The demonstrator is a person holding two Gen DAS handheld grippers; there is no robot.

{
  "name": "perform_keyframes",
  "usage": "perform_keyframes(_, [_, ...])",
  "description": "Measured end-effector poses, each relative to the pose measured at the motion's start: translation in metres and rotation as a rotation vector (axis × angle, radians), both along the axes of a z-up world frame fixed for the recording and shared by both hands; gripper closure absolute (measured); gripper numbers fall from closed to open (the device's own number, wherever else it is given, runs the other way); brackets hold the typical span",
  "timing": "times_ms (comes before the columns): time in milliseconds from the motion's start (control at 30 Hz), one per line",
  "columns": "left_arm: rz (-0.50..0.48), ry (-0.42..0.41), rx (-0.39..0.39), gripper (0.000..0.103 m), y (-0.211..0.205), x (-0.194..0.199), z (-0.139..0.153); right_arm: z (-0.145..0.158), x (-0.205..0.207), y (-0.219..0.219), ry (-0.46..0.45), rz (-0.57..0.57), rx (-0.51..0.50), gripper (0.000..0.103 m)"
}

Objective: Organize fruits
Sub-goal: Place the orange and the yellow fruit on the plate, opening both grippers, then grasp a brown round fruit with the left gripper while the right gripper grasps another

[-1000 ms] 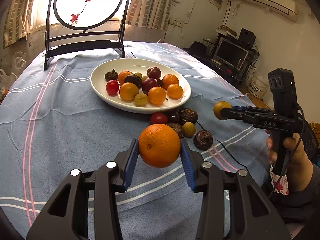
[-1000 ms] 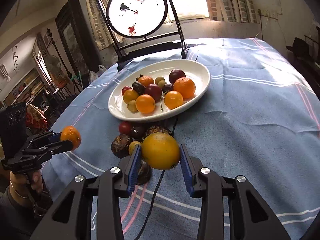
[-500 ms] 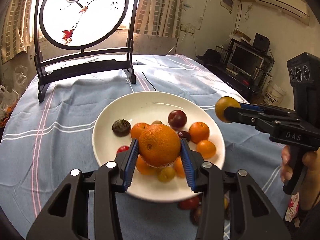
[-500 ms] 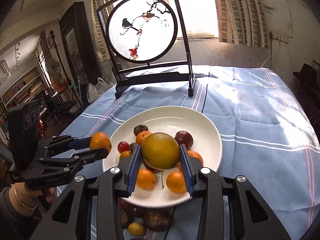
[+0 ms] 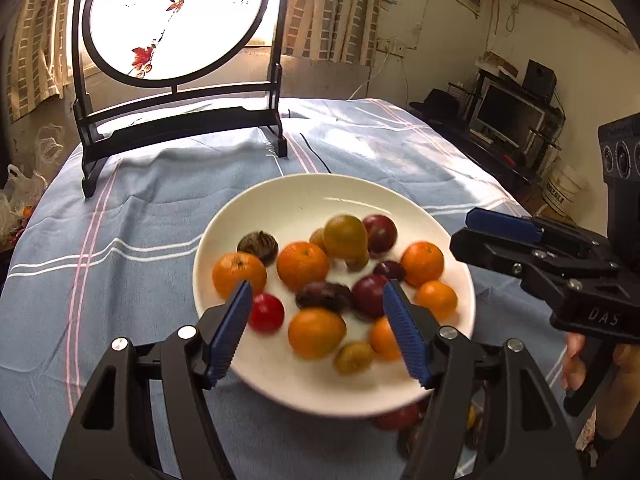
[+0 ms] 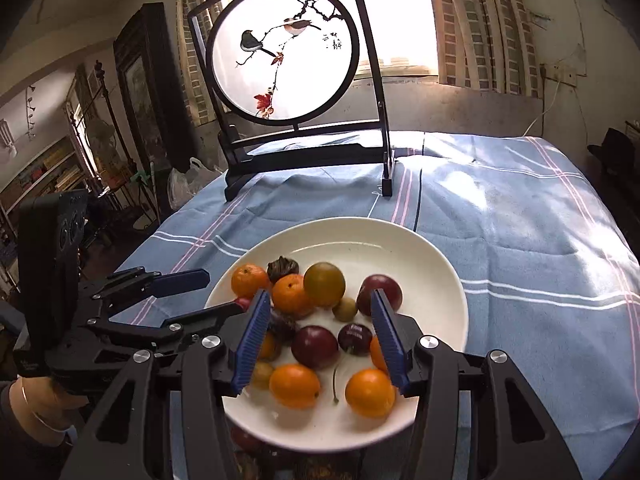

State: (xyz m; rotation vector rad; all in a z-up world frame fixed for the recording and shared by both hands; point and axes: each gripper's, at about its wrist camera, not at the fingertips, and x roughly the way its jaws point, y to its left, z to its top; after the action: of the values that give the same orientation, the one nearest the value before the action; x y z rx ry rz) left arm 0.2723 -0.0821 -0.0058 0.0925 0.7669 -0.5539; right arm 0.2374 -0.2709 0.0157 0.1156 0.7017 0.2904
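**Both claws spread wide over the fruit plate**

The left claw [image 5: 316, 324] is seen with its blue pads parted and nothing between them, poised over the near half of the white plate [image 5: 288, 200]. The right claw [image 6: 316, 336] is likewise spread apart and empty, above the same plate [image 6: 420, 256]; in the left wrist view it [image 5: 480, 232] is seen coming in from the right, just beside the plate's rim.

The plate is set on the bench, which is covered by a blue striped cloth [image 5: 140, 208]. The fruits are gathered in the plate's near and middle part — the far part is left bare. An orange [image 5: 239, 274] is found at the left edge of the heap, just beyond the left pad of the left claw. A yellow-green fruit [image 5: 345, 237], blurred in the left wrist view, is seen high in the heap between a second orange [image 5: 303, 266] and a dark red plum [image 5: 380, 232]; in the right wrist view it [image 6: 324, 284] appears round, so no long axis can be made out. Whether it rests on the others or is above them cannot be told.

A few dark and red fruits [image 5: 400, 416] are glimpsed on the cloth under the plate's near rim. A round painted screen [image 6: 282, 56] in a black stand is placed at the bench's far side, well apart from the plate.
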Motion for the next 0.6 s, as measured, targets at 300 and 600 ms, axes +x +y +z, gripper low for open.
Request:
perform_keyframes(300, [-0.164,0.018,0.14,0.028,-0.004,-0.108,-0.035,-0.024,-0.129,-0.029,0.036,-0.026,0.076,0.045])
perform_keyframes(600, [-0.2,0.031,0.233,0.054,-0.04,-0.107,-0.06,-0.026,-0.17,-0.041,0.019,-0.074,0.026,0.04])
